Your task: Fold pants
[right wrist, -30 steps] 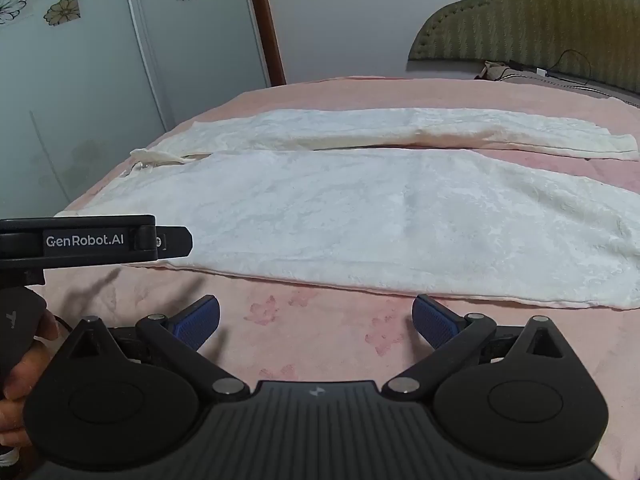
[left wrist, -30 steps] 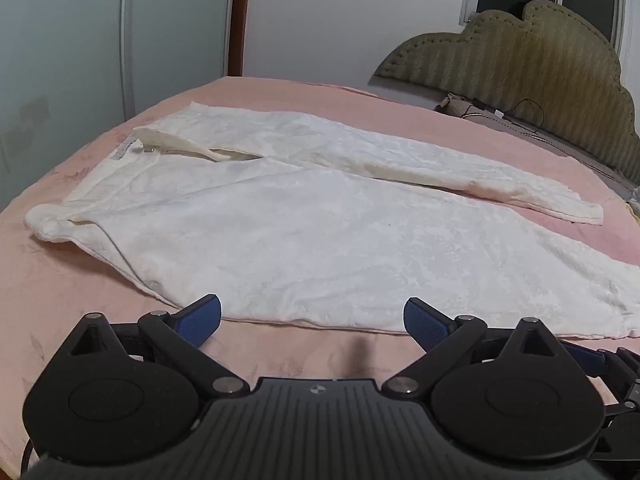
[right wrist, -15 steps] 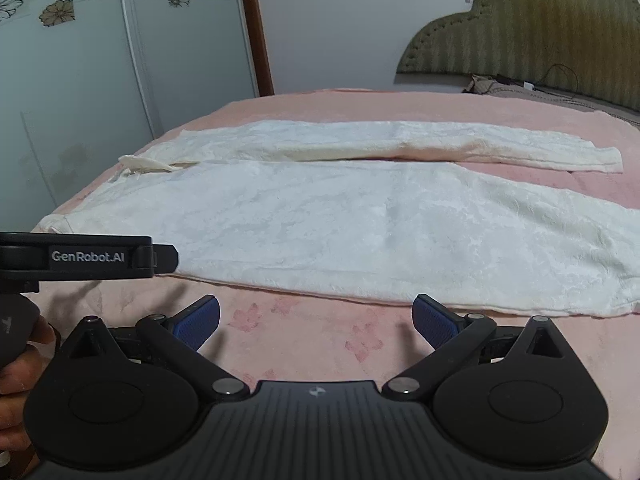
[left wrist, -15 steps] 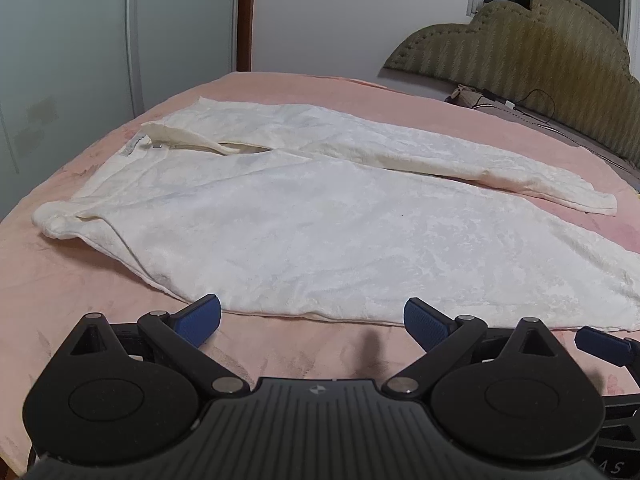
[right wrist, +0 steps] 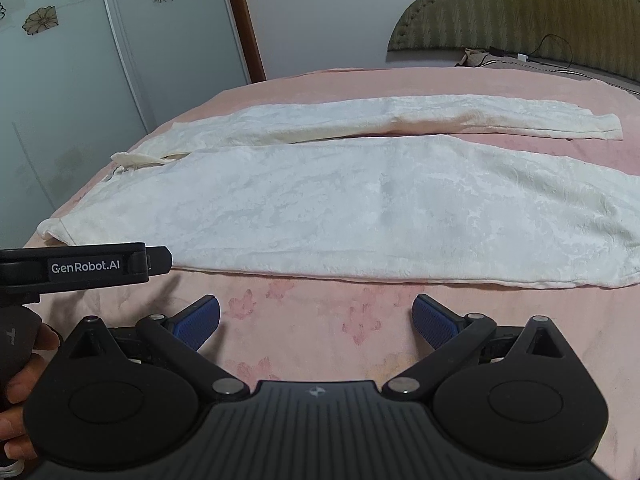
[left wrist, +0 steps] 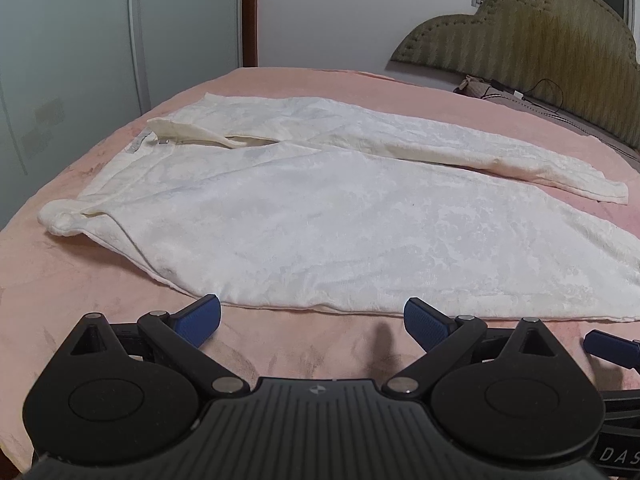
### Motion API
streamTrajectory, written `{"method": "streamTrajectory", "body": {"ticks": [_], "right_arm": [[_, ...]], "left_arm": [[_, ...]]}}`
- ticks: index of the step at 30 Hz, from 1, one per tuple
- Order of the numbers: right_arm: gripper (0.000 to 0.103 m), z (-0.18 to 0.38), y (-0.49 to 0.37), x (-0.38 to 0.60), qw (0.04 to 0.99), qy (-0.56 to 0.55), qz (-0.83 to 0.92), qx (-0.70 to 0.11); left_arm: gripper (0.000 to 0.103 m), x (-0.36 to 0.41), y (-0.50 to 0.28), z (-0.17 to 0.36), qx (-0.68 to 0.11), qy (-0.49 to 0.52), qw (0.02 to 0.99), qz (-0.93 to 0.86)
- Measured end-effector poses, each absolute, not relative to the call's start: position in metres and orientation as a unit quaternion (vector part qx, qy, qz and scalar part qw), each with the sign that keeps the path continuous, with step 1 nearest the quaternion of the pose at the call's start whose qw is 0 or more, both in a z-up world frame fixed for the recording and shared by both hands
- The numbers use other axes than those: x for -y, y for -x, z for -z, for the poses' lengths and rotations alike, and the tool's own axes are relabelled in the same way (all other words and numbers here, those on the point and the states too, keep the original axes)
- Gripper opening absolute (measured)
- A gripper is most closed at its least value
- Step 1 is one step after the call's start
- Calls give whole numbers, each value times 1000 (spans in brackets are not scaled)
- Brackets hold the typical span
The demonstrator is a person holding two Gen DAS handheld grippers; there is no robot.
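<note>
The white pants (left wrist: 320,216) lie spread flat on the pink bedspread (left wrist: 80,280), waistband at about 9 o'clock in both views and the 2 legs running out toward 3 o'clock. The legs part into a narrow V: the near leg is broad and smooth, while the far leg (right wrist: 440,120) looks partly doubled on itself, thinner, ending in a hem at roughly 2 o'clock. At the waist a flap of fabric (left wrist: 192,134) is turned over, baring the inner band and a small tag. Laid out lengthwise like this, the garment is ready for a leg-over-leg fold, which I judge has not yet begun.

The left gripper (left wrist: 312,316) hangs just short of the near leg's edge, at 6 o'clock of the cloth, its blue pads spread wide with nothing between them. The right gripper (right wrist: 316,314) is likewise gaping and empty, over bare bedspread, near the same long edge but not touching it. In the right view the left tool's body (right wrist: 88,268) shows at 9 o'clock, with the person's hand (right wrist: 24,376) on its handle.

Both tools sit along the near seam, probably because that edge is the easiest to pinch and carry across to the far leg. The headboard (left wrist: 520,36) stands at 1 o'clock.
</note>
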State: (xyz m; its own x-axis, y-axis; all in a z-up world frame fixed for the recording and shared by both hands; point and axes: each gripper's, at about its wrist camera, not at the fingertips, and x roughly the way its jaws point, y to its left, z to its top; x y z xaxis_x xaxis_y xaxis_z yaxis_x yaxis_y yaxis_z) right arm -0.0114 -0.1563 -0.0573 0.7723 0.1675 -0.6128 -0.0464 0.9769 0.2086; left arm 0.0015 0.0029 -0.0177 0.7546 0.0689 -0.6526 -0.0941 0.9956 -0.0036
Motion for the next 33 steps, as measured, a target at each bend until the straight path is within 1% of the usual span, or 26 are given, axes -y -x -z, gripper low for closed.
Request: {"method": "streamTrajectory", "body": {"ticks": [23, 31, 33], "right_arm": [[103, 66, 5, 158, 930, -99, -58, -349], [103, 70, 10, 179, 927, -174, -73, -324], [103, 69, 10, 181, 926, -179, -77, -322]], "left_arm": [[100, -2, -6, 21, -359, 14, 933, -34], [100, 0, -6, 22, -359, 8, 933, -32], [100, 1, -6, 22, -359, 5, 933, -30]]}}
